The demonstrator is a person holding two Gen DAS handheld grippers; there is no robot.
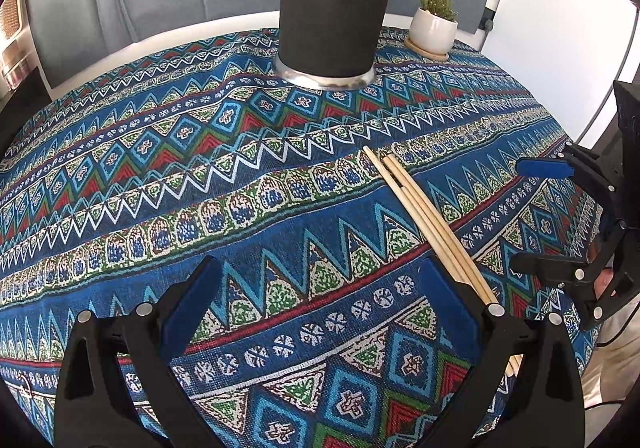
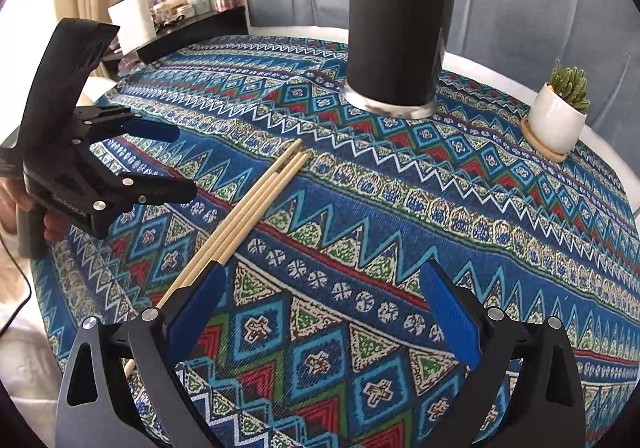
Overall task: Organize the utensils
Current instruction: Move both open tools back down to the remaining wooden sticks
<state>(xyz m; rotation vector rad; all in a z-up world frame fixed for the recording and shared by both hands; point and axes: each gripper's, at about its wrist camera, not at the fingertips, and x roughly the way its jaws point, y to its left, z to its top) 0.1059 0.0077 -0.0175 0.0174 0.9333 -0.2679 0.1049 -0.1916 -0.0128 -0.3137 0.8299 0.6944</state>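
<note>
Blue-padded jaws of both claws stand wide apart, holding nothing. From the left wrist view, the left gripper (image 1: pixel 320 312) has three wooden chopsticks (image 1: pixel 424 216) passing behind its right pad at 4 o'clock on the patterned tablecloth (image 1: pixel 160 168); whether they touch is unclear. The right gripper (image 2: pixel 324 312) hovers beside them. Farther, at 12 o'clock, stands the black utensil holder (image 1: pixel 336 8), with a potted succulent (image 1: pixel 434 26) at 1 o'clock.

Chopsticks (image 1: pixel 430 226) near ends hidden behind left gripper (image 1: pixel 320 312) finger.
</note>
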